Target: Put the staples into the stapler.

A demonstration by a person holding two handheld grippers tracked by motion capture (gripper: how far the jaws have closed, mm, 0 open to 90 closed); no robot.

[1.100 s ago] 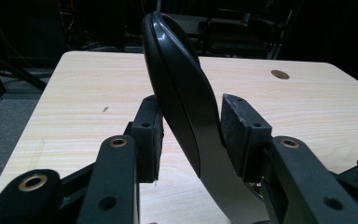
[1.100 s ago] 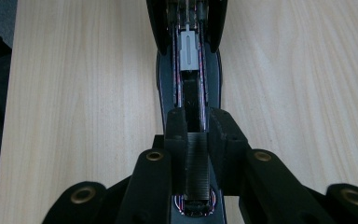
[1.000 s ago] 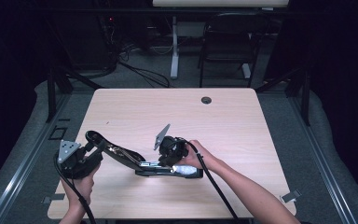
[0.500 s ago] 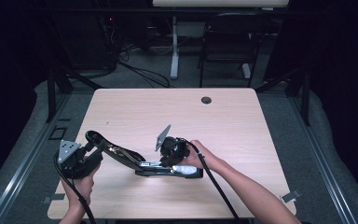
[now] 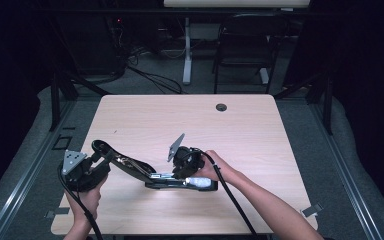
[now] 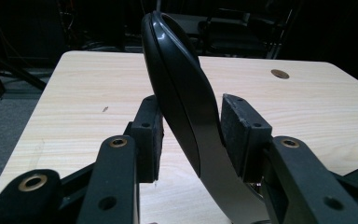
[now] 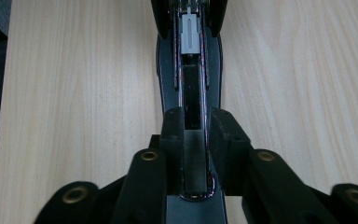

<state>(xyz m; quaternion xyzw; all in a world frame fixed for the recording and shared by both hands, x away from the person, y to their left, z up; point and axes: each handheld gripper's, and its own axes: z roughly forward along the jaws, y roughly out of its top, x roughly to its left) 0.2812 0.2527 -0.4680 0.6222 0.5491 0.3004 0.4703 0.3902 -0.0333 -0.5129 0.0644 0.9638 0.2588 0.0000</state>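
A large black stapler (image 5: pixel 145 172) lies opened out on the pale wooden tabletop (image 5: pixel 240 125), near the person's edge and left of the middle. Its base with the metal staple channel rests flat on the wood, while its curved top arm is swung up and back, rising toward the left.

The left tool (image 5: pixel 92 167) sits at the raised end of that arm. In the left gripper view the glossy black arm (image 6: pixel 182 98) stands between the two pads, leaning left at its top. The right pad (image 6: pixel 240 135) lies against it; the left pad (image 6: pixel 149 135) is close beside it, and I cannot tell whether it touches. The jaws stand partly open, about the width of the arm, and the arm stays propped up between them, so the tool has hold of it.

The right tool (image 5: pixel 187 170) is at the other end, over the flat base, with the hand (image 5: pixel 217 170) behind it. In the right gripper view the jaws point along the base, one pad on each side of the open staple channel (image 7: pixel 191 107), with the grey pusher block (image 7: pixel 189 35) farther along the track. The jaws have just been opening a little; they stand narrowly apart with the channel between them, pads right at its edges. Whether they press on it I cannot tell.
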